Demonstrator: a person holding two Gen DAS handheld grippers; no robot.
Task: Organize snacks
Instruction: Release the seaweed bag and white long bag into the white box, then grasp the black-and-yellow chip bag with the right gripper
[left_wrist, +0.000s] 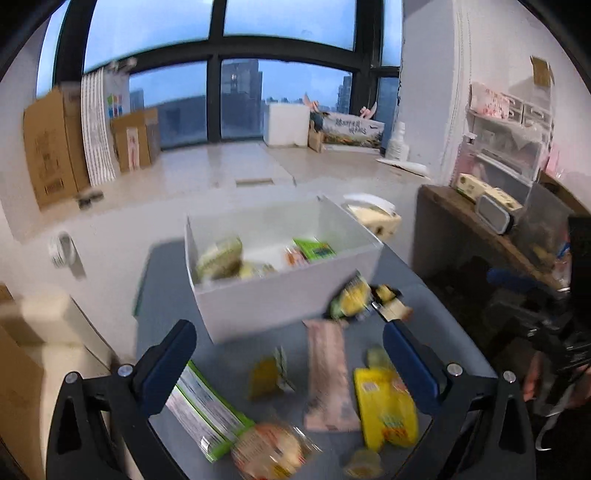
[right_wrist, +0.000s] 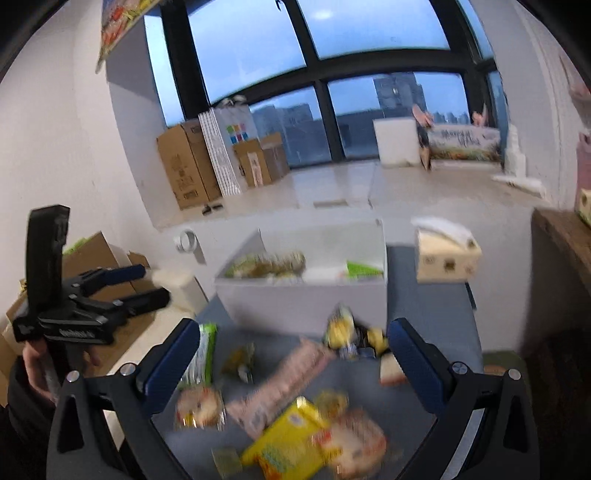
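Through the left wrist camera I see my left gripper (left_wrist: 290, 347) with its two blue-padded fingers (left_wrist: 168, 363) spread wide and holding nothing, hanging above a grey table (left_wrist: 436, 295). Scattered snacks lie below it. A long pink packet (left_wrist: 328, 373) lies flat in the middle, its long axis running near to far, the far end pointing at the white box (left_wrist: 284, 291). Just right of it lies a yellow packet (left_wrist: 386, 410), also lengthwise near to far. To the left, a green-and-white packet (left_wrist: 208, 410) lies slanted, its far end reaching under the left finger. A round reddish snack (left_wrist: 269, 448) sits at the near edge, blurred. The white box stands at the far side of the table, open at the top, with a few snacks already inside. Near its right front corner lies a small yellow-and-dark bundle (left_wrist: 364, 299).

Through the right wrist camera, my right gripper (right_wrist: 293, 350) is likewise spread wide and empty above the same pile. Here the pink packet (right_wrist: 280, 384) lies diagonally, from near left to far right. The yellow packet (right_wrist: 291, 443) lies near, below it. The white box (right_wrist: 306, 295) stands beyond, a tissue box (right_wrist: 447, 258) to its right. At the far left of this view, a hand (right_wrist: 35, 369) holds the left gripper (right_wrist: 153, 286), its fingers parted.
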